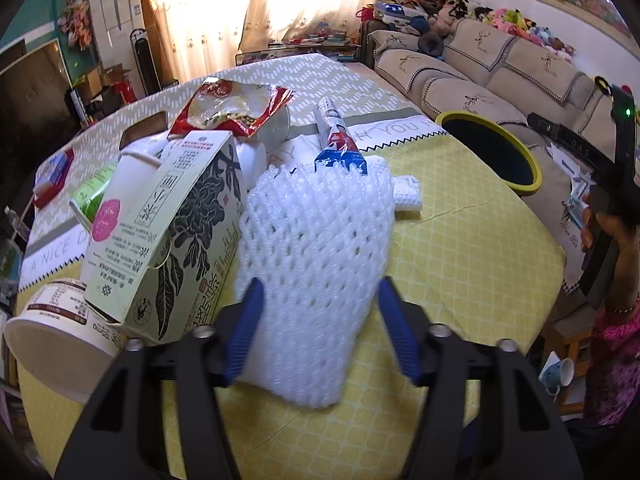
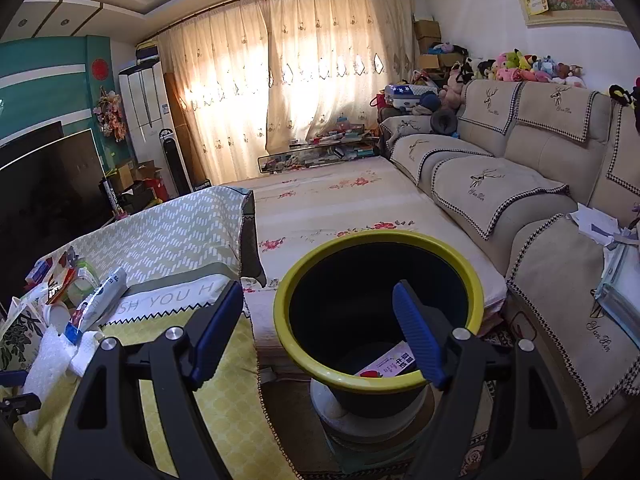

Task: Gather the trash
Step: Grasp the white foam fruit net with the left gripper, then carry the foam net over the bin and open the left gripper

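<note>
A white foam fruit net (image 1: 316, 256) lies on the yellow tablecloth (image 1: 460, 248). My left gripper (image 1: 320, 300) is open, its blue fingers on either side of the net's near end. A tea box (image 1: 172, 236), a paper cup (image 1: 56, 332), a red snack bag (image 1: 232, 108) and a blue-and-white wrapper (image 1: 336, 140) lie around it. The dark bin with a yellow-green rim (image 1: 492, 152) stands past the table's right edge. My right gripper (image 2: 320, 320) is open and empty above the bin (image 2: 380, 308), which holds a small carton (image 2: 388, 364). The net also shows in the right wrist view (image 2: 48, 364).
A beige sofa (image 2: 520, 184) runs along the right wall. A floral-covered low bed or bench (image 2: 328, 200) lies behind the bin. A TV (image 2: 44, 184) stands at the left. The person's hand with the right gripper (image 1: 612, 200) shows at the right of the left wrist view.
</note>
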